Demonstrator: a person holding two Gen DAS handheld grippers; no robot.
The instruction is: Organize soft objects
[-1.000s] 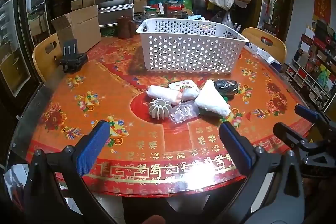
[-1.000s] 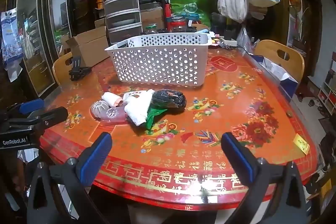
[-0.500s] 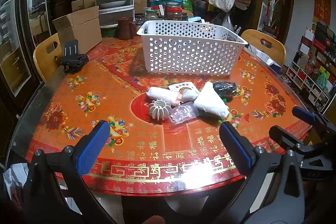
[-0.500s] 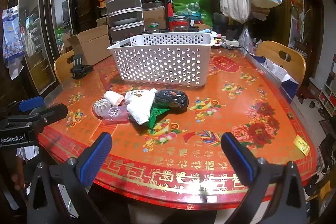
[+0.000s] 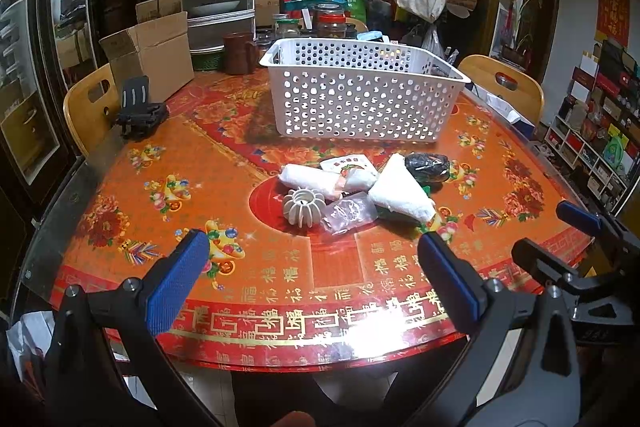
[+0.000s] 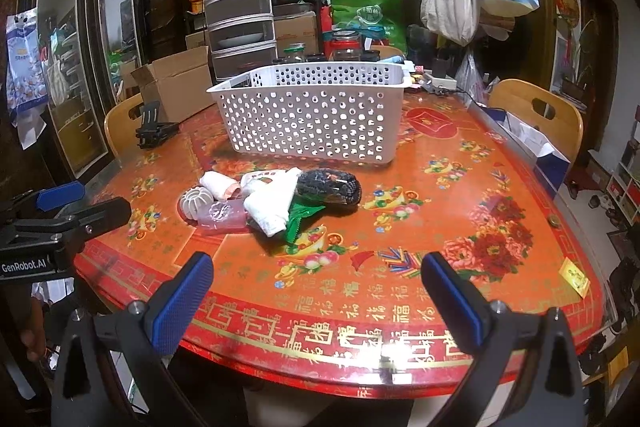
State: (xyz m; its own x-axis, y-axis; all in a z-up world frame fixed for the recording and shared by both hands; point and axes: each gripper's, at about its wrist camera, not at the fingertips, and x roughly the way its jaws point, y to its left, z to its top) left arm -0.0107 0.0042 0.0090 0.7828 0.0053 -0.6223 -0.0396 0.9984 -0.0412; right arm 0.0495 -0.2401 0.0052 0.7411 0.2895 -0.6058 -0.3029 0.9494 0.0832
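white perforated basket [image 5: 362,99] stood empty-looking behind the soft pile [image 5: 360,191] at the table's [image 5: 160,195] centre. i held my left gripper [image 5: 312,283] and right gripper [image 6: 316,291] wide open, clear of it. only the right view showed a green wrapper [image 6: 298,221] and "genrobot.ai" on the left tool.

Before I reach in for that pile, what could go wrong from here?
The soft items are heaped together: the white rolled towel overlaps the green packet and leans on the black bundle, so one grab may drag neighbours. The clear pouch looks slippery and may slide. The white basket looks light; a clumsy drop could shove it. Both the left gripper and right gripper are open.
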